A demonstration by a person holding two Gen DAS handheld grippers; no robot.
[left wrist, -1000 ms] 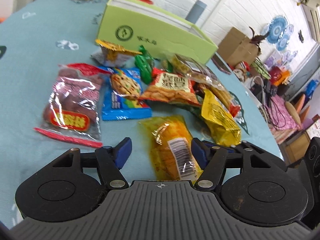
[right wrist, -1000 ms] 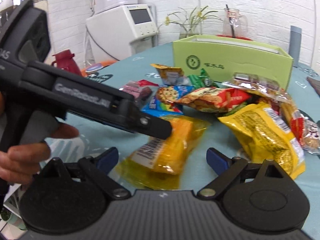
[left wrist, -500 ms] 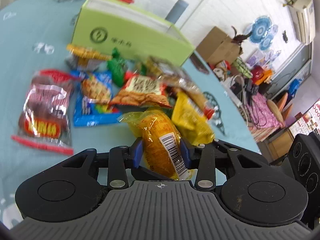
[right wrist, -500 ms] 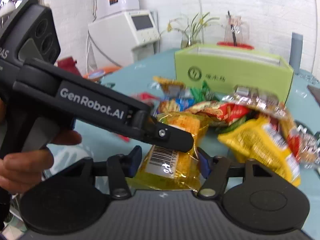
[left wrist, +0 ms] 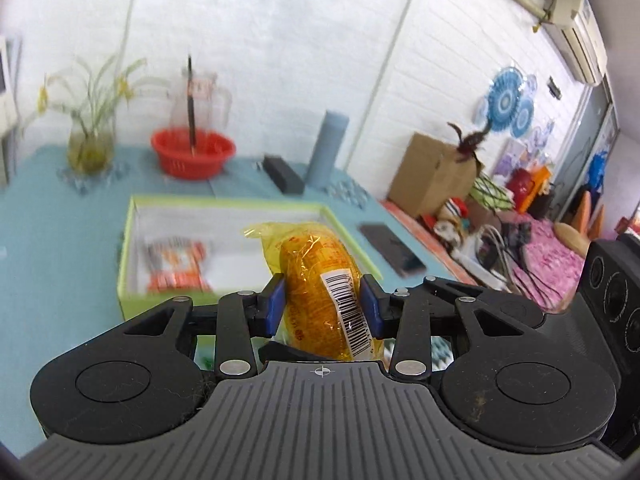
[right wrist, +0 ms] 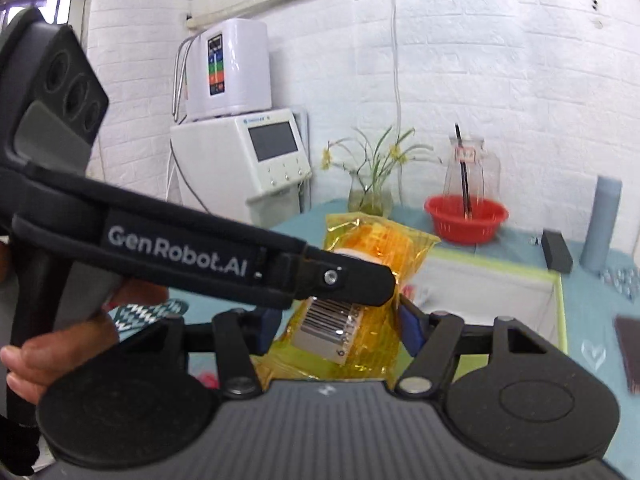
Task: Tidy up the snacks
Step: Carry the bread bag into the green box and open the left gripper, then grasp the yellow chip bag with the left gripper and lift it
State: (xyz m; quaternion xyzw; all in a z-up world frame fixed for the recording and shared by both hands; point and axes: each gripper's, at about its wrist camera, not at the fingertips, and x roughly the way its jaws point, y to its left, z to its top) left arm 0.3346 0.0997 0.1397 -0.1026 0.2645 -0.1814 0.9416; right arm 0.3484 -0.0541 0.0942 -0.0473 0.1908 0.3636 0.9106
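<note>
Left gripper point(left wrist: 322, 306): we had both blue pads clamped on the one yellow snack packet point(left wrist: 320, 280), its barcode label facing the camera; its jaws had just been closing, with the packet between them.
Right gripper point(right wrist: 334, 330): we had its pads against the same packet point(right wrist: 360, 280) lower down; its jaws had closed and then eased slightly wider, packet between them.
Why two grips: we judged the soft, slippery wrapper would sag or twist from a single pinch, so one pair steadied each part.
Our hand point(right wrist: 60, 344): it wrapped the left tool's handle, near side of the green box.
Packet's place: held in the air, just in front of and above the green box's point(left wrist: 128, 240) near rim, touching nothing on the table.
Box contents: we counted one orange-and-white packet point(left wrist: 176, 266) inside, towards its left wall; the rest of the floor looked bare, though blurred.
Step, as we judged: carrying the packet over the rim to drop it in.
Beyond the box: one red basket point(left wrist: 192, 152), one flower vase point(left wrist: 90, 148), one grey-blue cylinder point(left wrist: 326, 148), one dark block point(left wrist: 282, 172).
Right of the box: one dark phone-like slab point(left wrist: 392, 250) on the blue cloth.
</note>
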